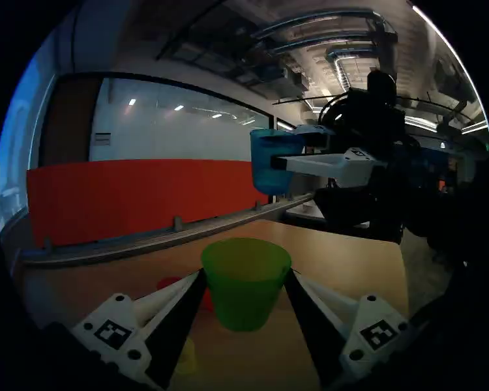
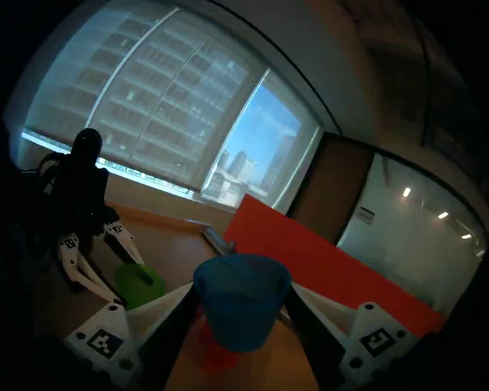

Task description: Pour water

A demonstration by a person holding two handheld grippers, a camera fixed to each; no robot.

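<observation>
Two gripped cups: green cup [image 1: 246, 283] left, blue cup [image 2: 242, 309] right, before windows [image 2: 153, 104].

Opposed close views across one table [image 1: 349, 260]

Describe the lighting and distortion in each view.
Left gripper view: dim room, lamp reflections on the glass wall, fisheye bowing the rail, green cup sharp. Right gripper view: bright window backlights the scene, blue cup shaded, frame lines curved.
</observation>
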